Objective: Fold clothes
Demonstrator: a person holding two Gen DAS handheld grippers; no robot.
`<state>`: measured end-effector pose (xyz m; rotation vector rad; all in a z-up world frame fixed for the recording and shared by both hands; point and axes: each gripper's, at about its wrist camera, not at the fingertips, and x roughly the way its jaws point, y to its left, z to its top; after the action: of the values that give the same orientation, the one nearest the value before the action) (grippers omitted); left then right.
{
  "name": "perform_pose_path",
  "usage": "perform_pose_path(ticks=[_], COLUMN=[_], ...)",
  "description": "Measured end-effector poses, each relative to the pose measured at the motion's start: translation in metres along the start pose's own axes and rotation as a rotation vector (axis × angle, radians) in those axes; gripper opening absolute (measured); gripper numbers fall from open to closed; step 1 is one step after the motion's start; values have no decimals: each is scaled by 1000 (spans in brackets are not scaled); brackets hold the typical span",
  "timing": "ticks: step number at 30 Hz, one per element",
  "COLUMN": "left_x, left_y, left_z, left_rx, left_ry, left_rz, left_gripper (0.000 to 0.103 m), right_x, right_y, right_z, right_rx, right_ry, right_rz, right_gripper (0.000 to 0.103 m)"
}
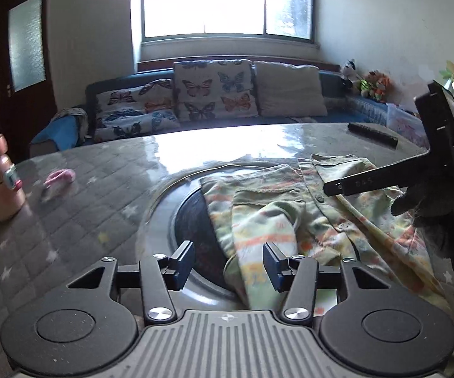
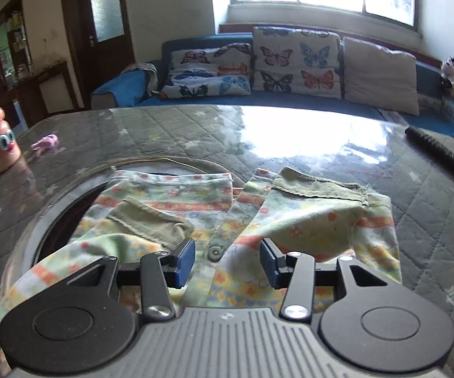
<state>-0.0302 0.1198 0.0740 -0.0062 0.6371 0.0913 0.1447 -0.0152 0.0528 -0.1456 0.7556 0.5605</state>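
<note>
Shirt (image 2: 227,220) lies flat over table's round inset (image 1: 164,208) w/ sleeves already in, so both grippers, left (image 1: 228,263) & right (image 2: 227,263), hover just above it, jaws apart, prob lining up next fold.

Quilted table (image 2: 164,132): garment (image 2: 305,220), remote (image 2: 438,154), toy (image 2: 0,141).

Both wrist views face the sofa (image 1: 214,100), sharing the garment (image 2: 214,214).
</note>
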Motion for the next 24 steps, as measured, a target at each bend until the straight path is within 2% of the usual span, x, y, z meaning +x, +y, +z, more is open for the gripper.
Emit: perform_pose_path(ticks=[4,6,9,10,11,13,14,16,24], left_x=[38,55,74,79,81,82,81,75,26], left_y=[-10,-13,-14,-13,-12,-12,-11,-10,25], left_z=[13,15,14,14,13,13,12,11,11], left_rx=[40,51,57,53,52,53,56,57,-27], left_ry=[55,89,120,131,134,134,130,105,-4], left_rz=[-42,-57,-40,-41,-53,-66,-66,-58,82], left_gripper=[59,60,59,56,50,14,10,5,3], right_x=[16,18,17,15,12,5,0,-11,-75], right_y=[-3,-5,-11,-14,-18,-25,-28,-34,-77], right_z=[0,-2,-4,-4,-5,-5,-6,-7,-24], right_rx=[-7,-16,-14,-8,-2,9,12,17,100], right_ry=[30,35,31,29,22,7,-6,-32,-147], right_rz=[-28,-47,-61,-66,-69,-75,-81,-94,-166], right_gripper=[46,41,21,11,6,4,3,3,3])
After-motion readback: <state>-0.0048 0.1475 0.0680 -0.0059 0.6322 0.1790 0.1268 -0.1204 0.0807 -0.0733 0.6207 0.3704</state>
